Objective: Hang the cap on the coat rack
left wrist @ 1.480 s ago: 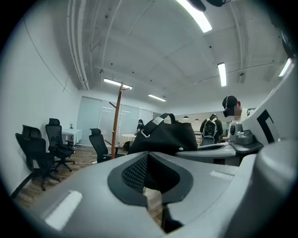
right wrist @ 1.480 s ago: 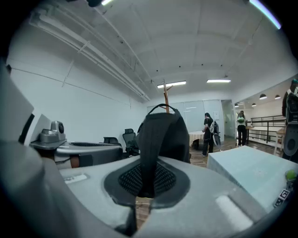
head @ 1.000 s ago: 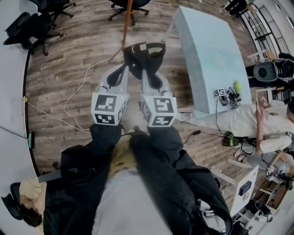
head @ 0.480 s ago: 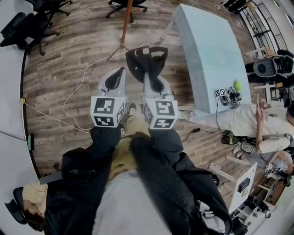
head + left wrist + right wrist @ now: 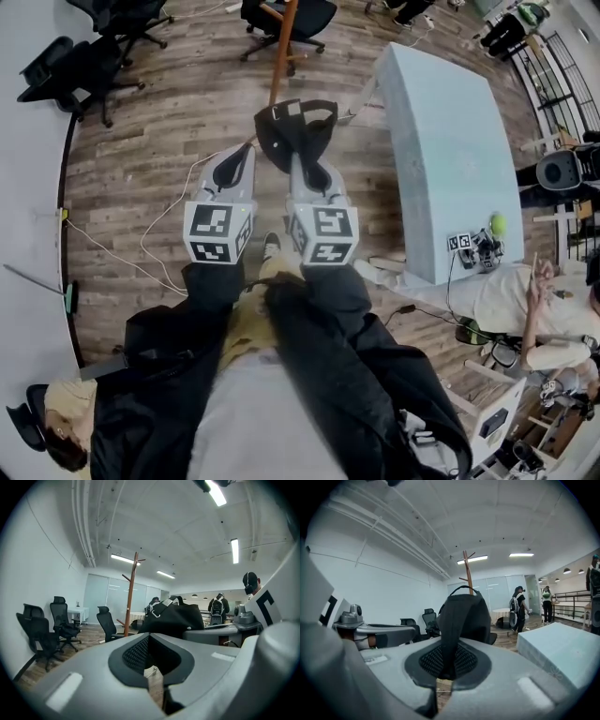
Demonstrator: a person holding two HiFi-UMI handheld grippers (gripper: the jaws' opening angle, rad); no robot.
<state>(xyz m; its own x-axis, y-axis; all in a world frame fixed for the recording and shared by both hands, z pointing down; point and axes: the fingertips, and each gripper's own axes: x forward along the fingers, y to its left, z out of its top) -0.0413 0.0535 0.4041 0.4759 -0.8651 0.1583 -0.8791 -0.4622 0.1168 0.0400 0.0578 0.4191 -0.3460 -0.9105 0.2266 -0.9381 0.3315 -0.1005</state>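
Cap [image 5: 294, 129], black, sat pinched in the closed jaws of the right gripper [image 5: 298, 156], held out over the wood floor [image 5: 169, 122] and short of the coat rack [image 5: 281, 52]. The left gripper [image 5: 246, 150], just beside it, had its jaws together on nothing.

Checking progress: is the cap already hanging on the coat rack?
No, the right gripper holds the cap clamped in its jaws, and the coat rack stands apart behind it.
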